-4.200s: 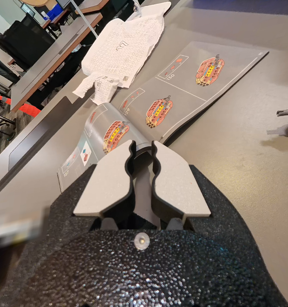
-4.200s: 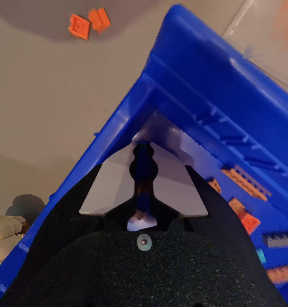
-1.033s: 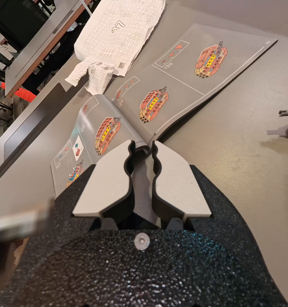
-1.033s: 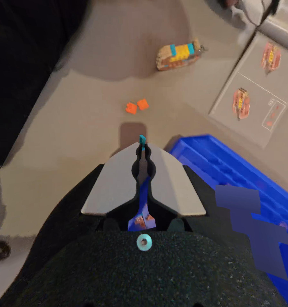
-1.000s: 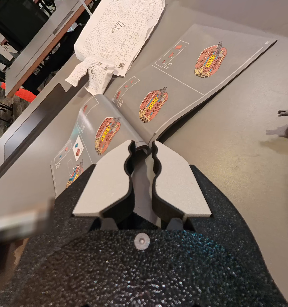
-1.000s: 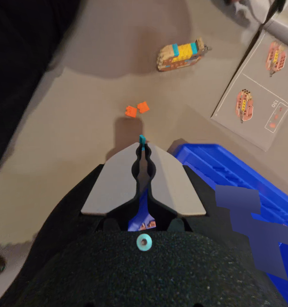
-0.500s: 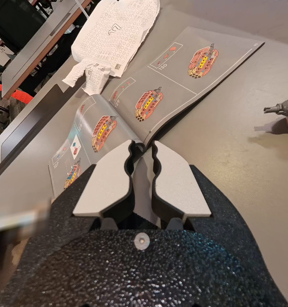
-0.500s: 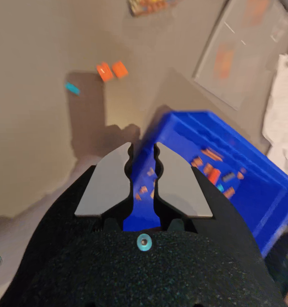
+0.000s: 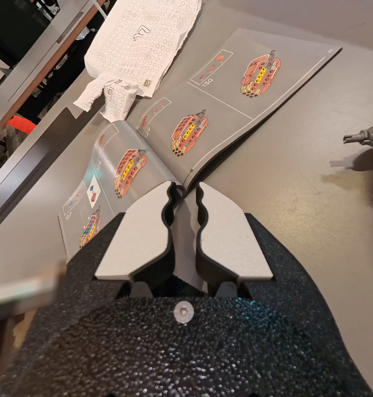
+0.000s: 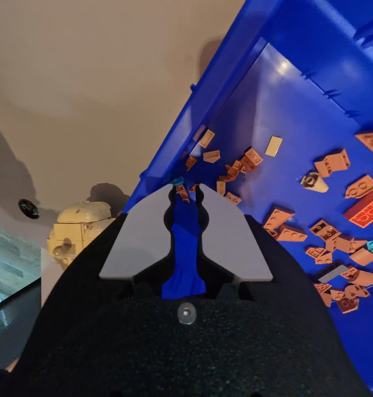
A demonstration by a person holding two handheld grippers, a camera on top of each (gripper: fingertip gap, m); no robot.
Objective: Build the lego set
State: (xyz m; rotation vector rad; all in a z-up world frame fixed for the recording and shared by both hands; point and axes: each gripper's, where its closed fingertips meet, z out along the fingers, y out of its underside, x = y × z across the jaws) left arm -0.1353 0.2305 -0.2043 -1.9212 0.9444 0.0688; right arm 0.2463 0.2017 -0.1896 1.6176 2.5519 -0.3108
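Left wrist view: grey table [image 9: 288, 214] fills most of the frame; at far left, beyond its edge, a second desk with a brown edge [image 9: 41, 64] and dark floor with a red strip [image 9: 20, 123]. A torn white paper bag [image 9: 138, 43] lies at top centre, its lower edge touching the open instruction booklet [image 9: 213, 103], which spreads across the middle with its spine running toward the camera. At the right edge a dark grey lego part [image 9: 366, 135] sits on the table, cut off by the frame. Left gripper [image 9: 184, 185] points at the near end of the booklet spine, tilted low over the table; jaws parted by a narrow gap, nothing between them. Right wrist view: at left, beige-lit table [image 10: 84, 86], a small dark round object [image 10: 28, 208], and near it a tan lego build [image 10: 78, 229] partly hidden behind the gripper body. Blue bin [image 10: 299, 75] takes up the right half, holding loose lego bricks [image 10: 288, 225], mostly reddish-brown, a few tan, teal and one red. Right gripper [image 10: 185, 187] angles down over the bin's near-left corner; jaws slightly apart, gripping nothing, with small brown and teal bricks lying just at the tips.
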